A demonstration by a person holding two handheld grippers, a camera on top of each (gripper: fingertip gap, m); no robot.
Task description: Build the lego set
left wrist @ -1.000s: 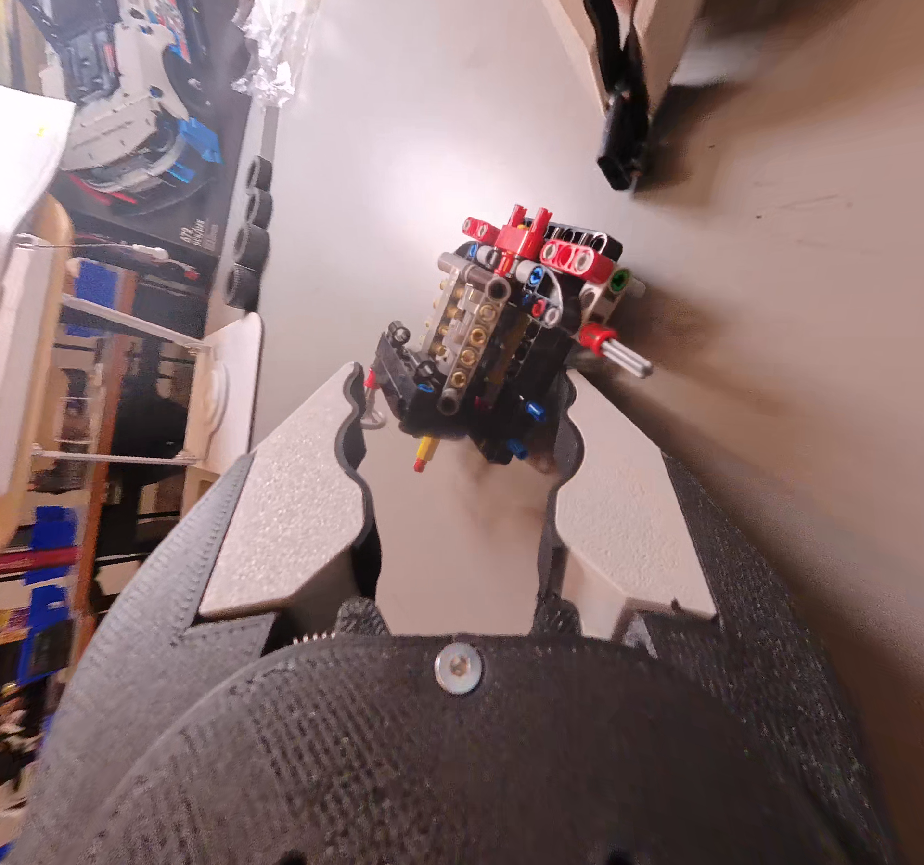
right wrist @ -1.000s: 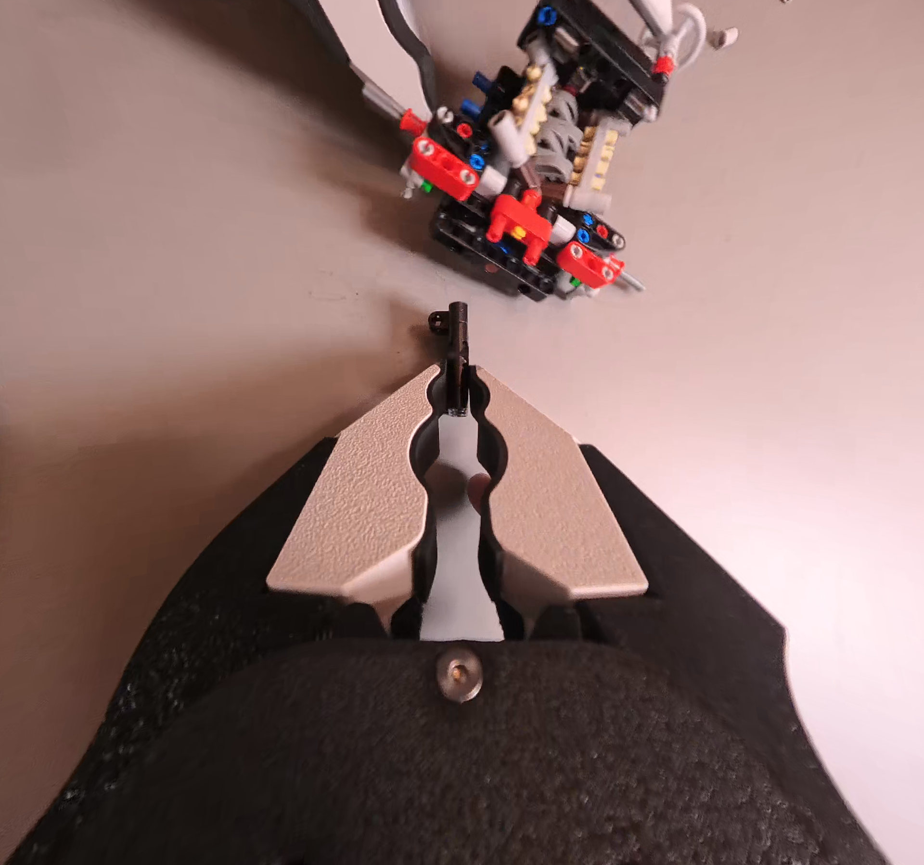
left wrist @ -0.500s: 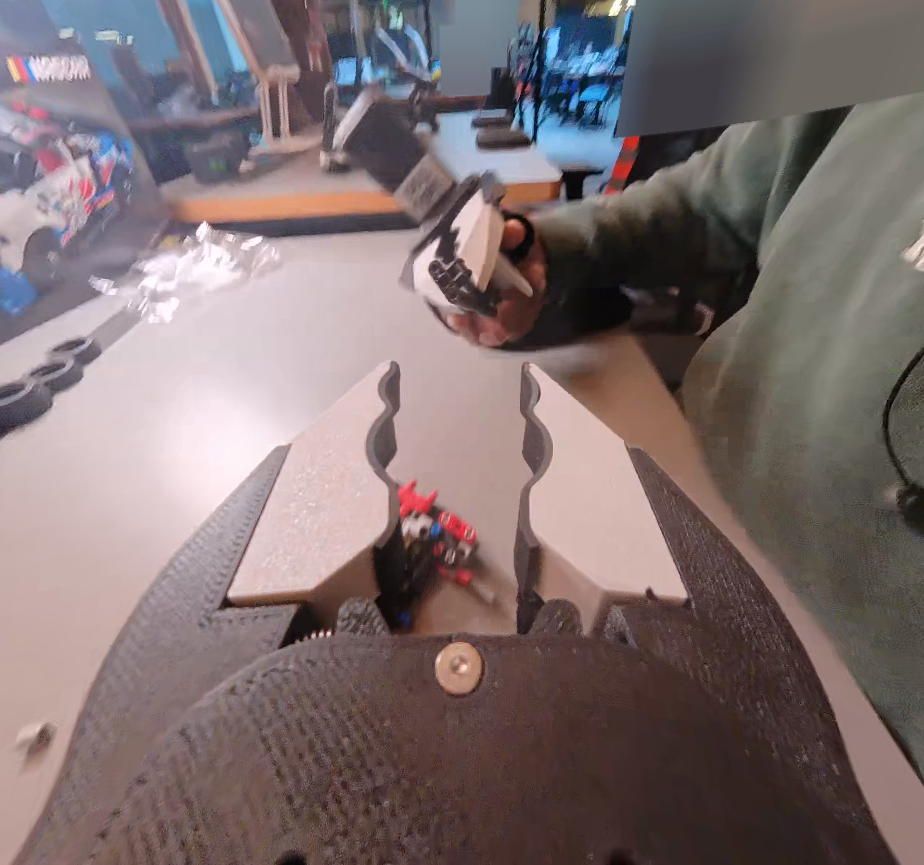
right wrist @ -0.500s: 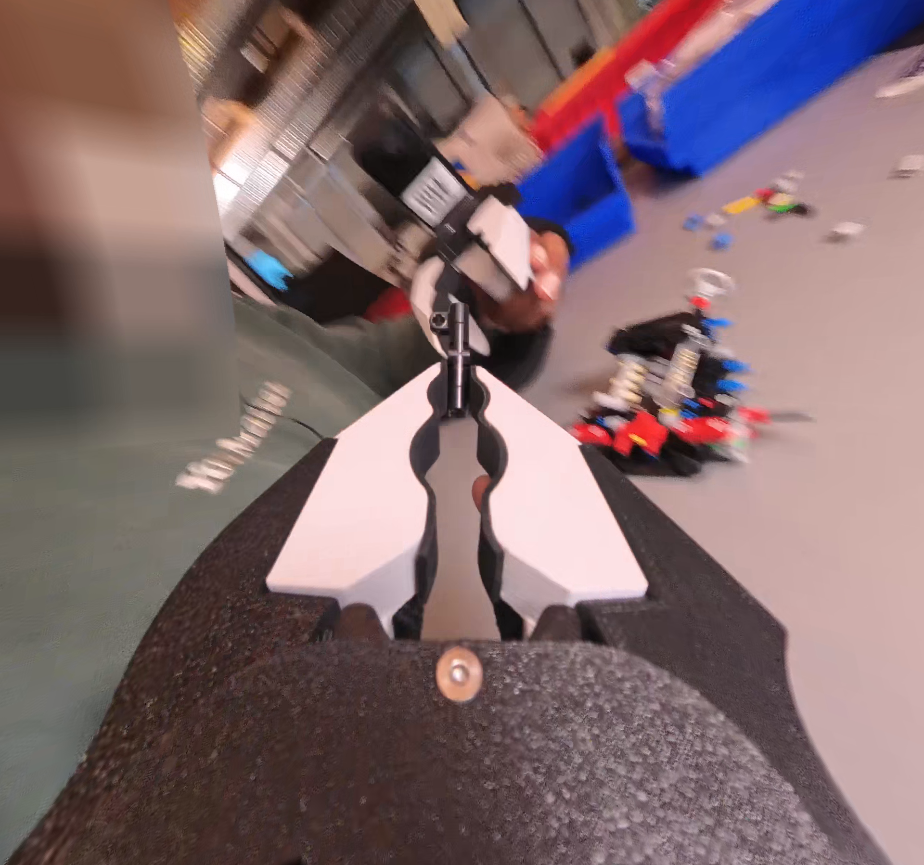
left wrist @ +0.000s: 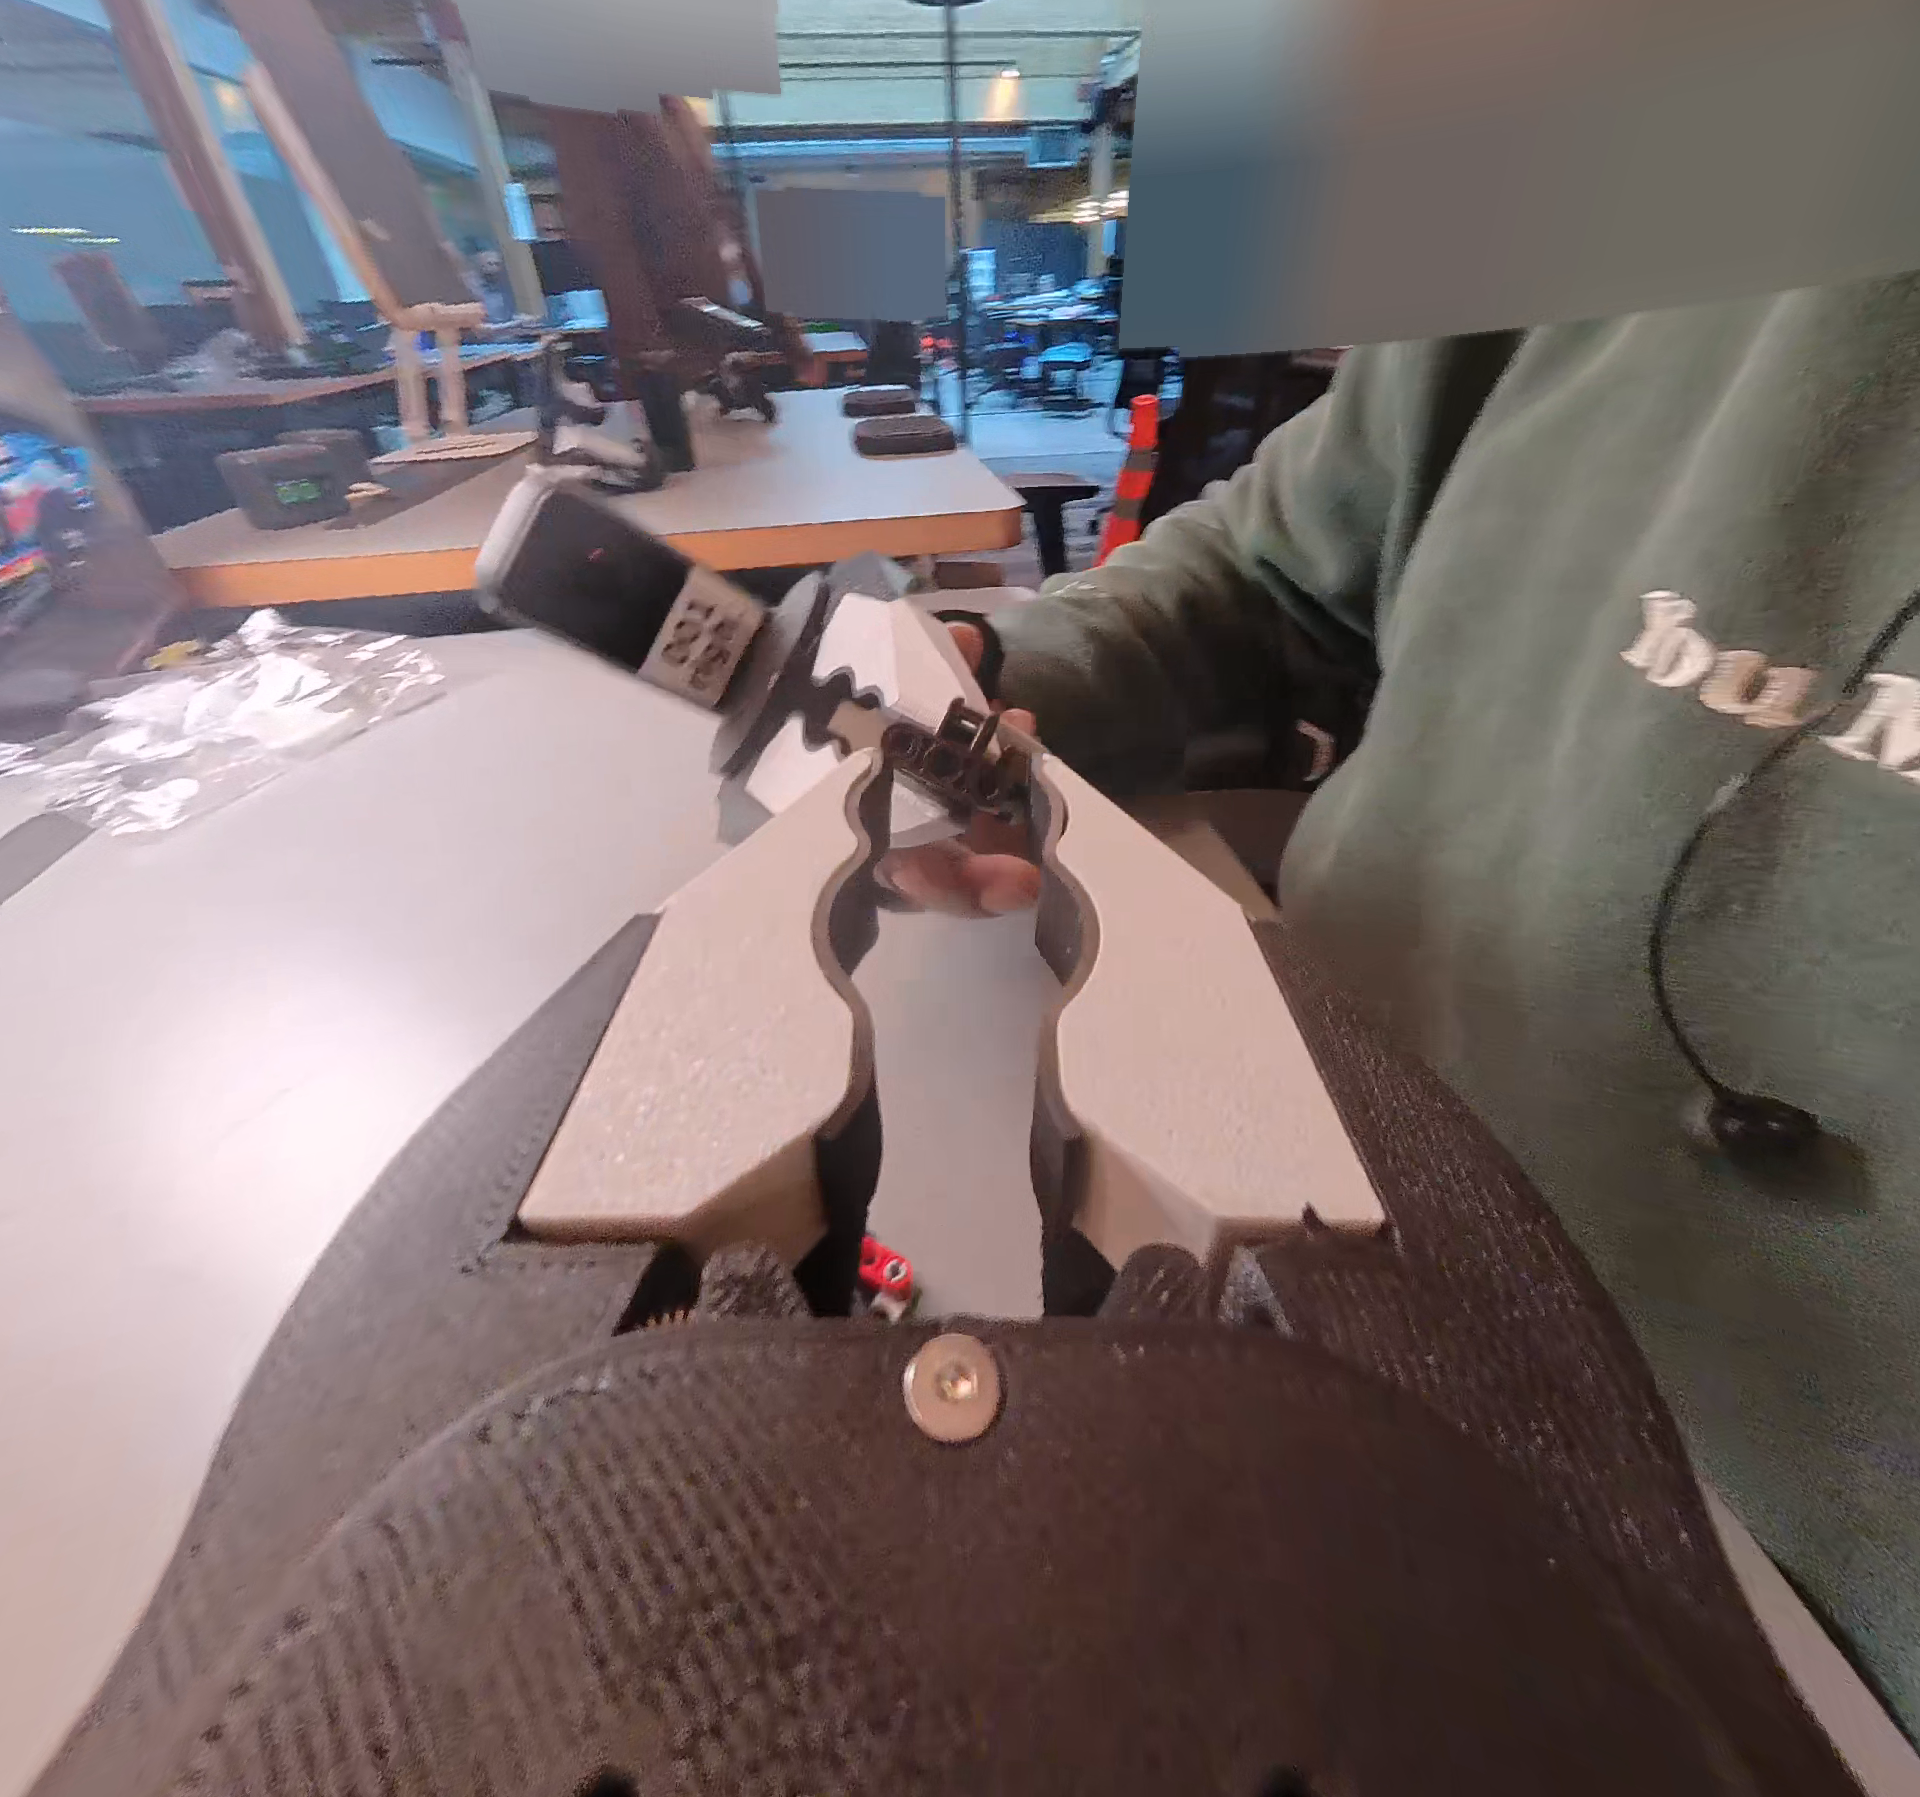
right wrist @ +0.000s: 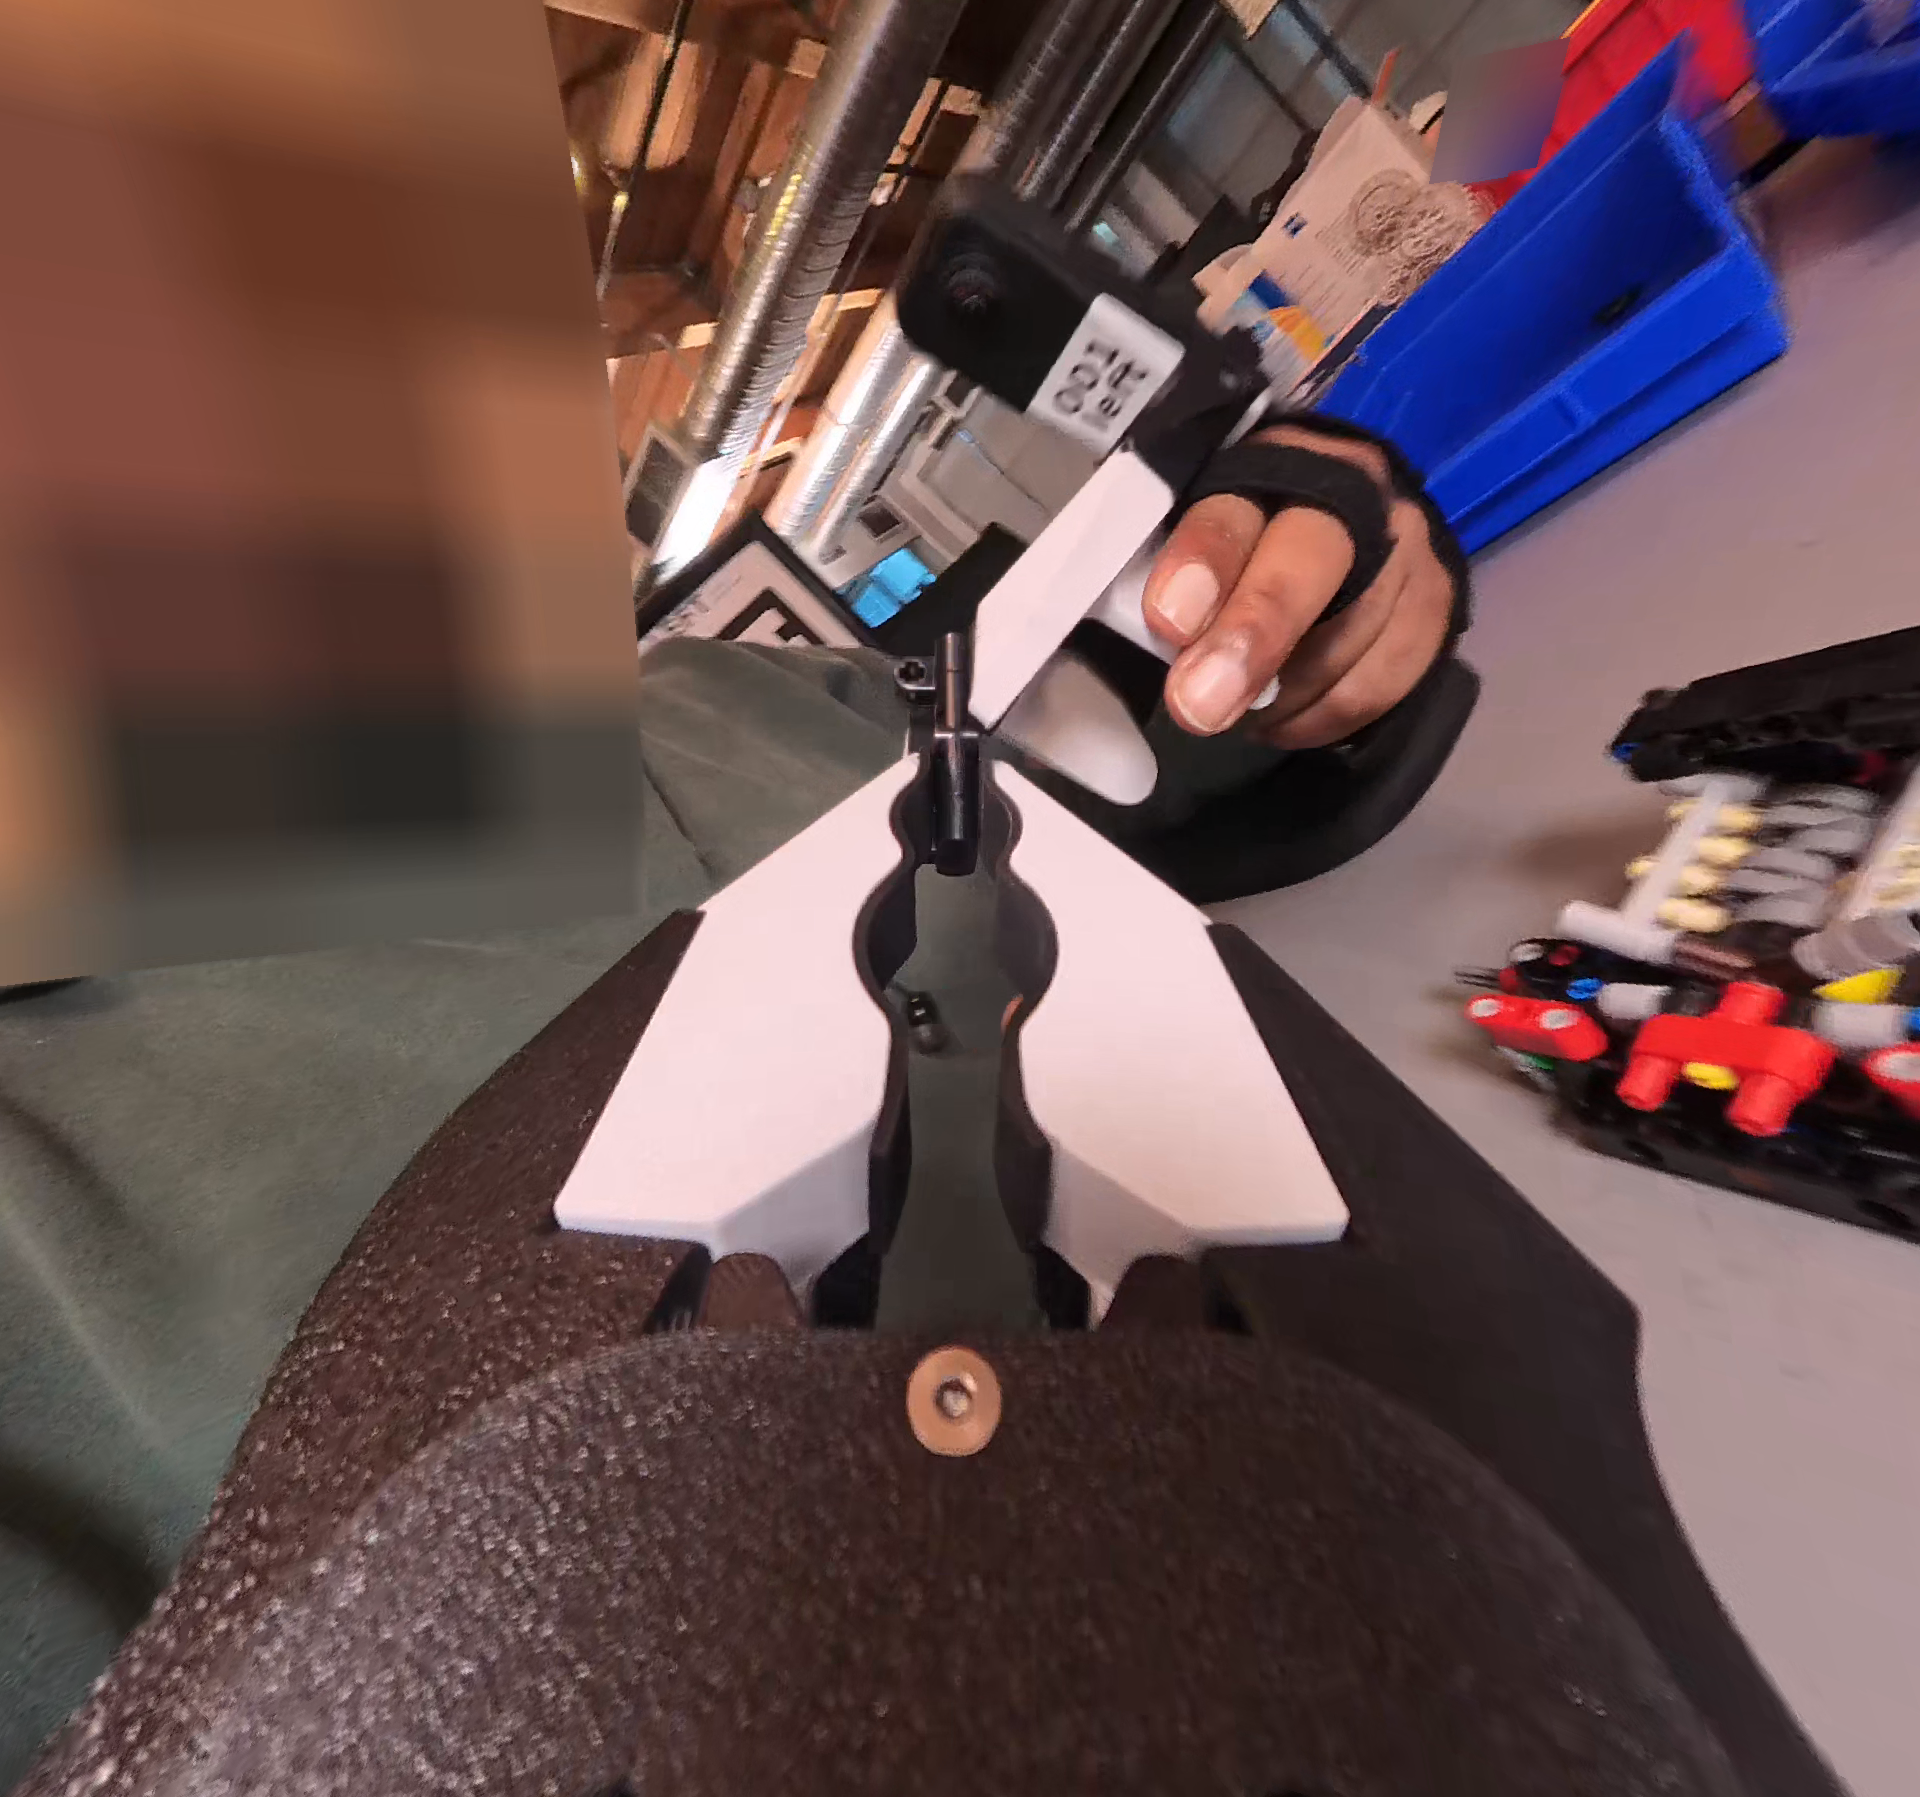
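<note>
My right gripper (right wrist: 951,771) is shut on a small black lego piece (right wrist: 951,708) and holds it in the air in front of the person's chest. My left gripper (left wrist: 951,781) faces it, jaws partly closed. In the left wrist view the black piece (left wrist: 951,760) lies right between my left fingertips, with the right gripper (left wrist: 821,698) behind it. I cannot tell whether the left jaws touch it. In the right wrist view the left gripper (right wrist: 1023,724) has its tips beside the piece. The lego assembly (right wrist: 1766,968), black with red, grey and tan parts, stands on the table at right.
The person's green sweatshirt (left wrist: 1558,812) is close behind both grippers, and a gloved hand (right wrist: 1278,604) holds the left gripper. Crumpled plastic wrap (left wrist: 208,708) lies at the far left of the grey table (left wrist: 312,1020). Blue bins (right wrist: 1558,313) stand at the table's far side. The tips of both grippers are at nearly the same place.
Both grippers rose from the table and the assembly and turned to face each other. They have come close together, and the left jaws have narrowed. The right gripper kept the black piece.
</note>
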